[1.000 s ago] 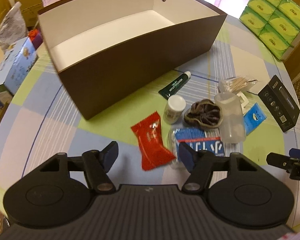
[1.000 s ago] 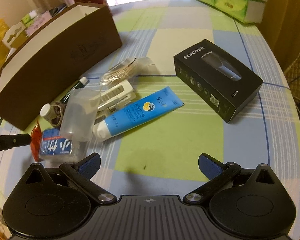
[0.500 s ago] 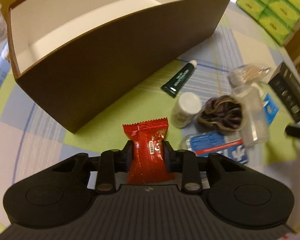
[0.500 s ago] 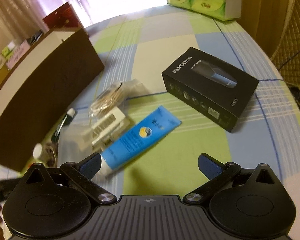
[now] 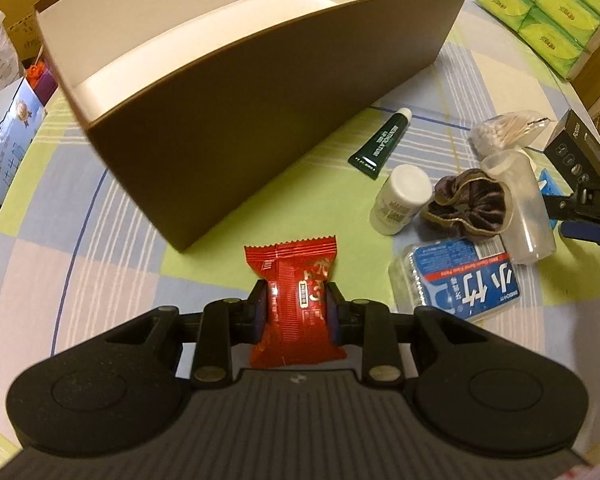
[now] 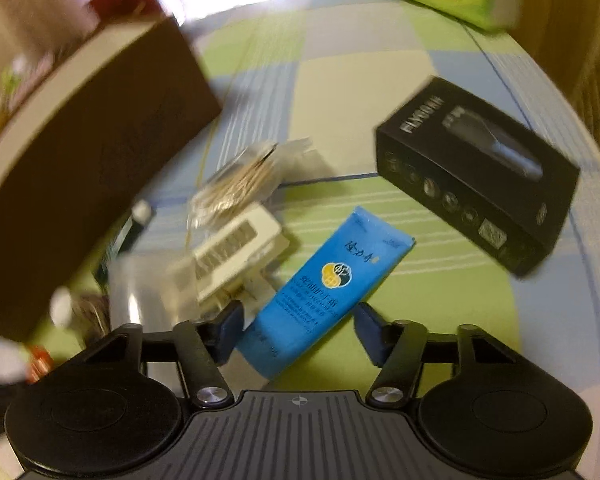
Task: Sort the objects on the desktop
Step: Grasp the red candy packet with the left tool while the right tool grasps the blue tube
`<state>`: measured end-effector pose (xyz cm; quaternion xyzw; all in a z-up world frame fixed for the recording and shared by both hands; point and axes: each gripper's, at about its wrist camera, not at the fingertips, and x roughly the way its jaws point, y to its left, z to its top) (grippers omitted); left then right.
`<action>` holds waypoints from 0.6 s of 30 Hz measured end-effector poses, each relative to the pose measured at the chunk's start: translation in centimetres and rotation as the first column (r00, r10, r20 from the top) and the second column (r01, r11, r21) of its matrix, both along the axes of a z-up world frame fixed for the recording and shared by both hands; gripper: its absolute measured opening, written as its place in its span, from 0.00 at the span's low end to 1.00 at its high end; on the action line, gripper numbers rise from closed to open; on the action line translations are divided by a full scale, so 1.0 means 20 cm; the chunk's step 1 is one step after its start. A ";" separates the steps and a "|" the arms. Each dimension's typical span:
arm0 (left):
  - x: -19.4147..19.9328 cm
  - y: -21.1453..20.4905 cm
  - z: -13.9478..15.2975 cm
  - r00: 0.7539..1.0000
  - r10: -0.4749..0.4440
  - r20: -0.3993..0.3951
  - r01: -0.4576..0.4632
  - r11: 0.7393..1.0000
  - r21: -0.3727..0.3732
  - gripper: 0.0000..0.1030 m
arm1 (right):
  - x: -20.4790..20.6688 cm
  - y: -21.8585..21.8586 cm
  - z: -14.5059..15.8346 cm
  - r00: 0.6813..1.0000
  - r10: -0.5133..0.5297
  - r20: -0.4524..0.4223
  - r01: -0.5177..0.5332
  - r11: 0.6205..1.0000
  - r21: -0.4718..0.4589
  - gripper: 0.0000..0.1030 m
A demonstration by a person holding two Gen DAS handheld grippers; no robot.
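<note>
Red snack packet [image 5: 296, 300] is clamped across its middle by left gripper [image 5: 296, 306], presumably for transfer into brown box [image 5: 260, 120]. Right gripper [image 6: 298, 330] is held apart, straddling blue tube [image 6: 328, 292] on desk [image 6: 440, 320].

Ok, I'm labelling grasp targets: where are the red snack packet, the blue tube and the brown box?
red snack packet [image 5: 296, 292], left wrist view, middle of the wrapper.
blue tube [image 6: 332, 284], right wrist view, round logo on its face.
brown box [image 5: 260, 120], left wrist view, near outer wall.

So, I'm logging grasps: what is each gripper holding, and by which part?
The left gripper is clamped across the middle of the red snack packet. The right gripper straddles the blue tube, jaws open, not gripping.
</note>
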<state>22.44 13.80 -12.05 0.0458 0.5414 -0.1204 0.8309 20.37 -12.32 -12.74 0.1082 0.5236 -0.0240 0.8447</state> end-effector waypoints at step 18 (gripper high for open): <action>-0.05 -0.04 0.00 1.000 -0.013 -0.025 0.013 1.000 0.000 0.30 | -0.18 -0.05 -0.04 0.974 0.225 0.027 -0.217 0.962 -0.165 0.46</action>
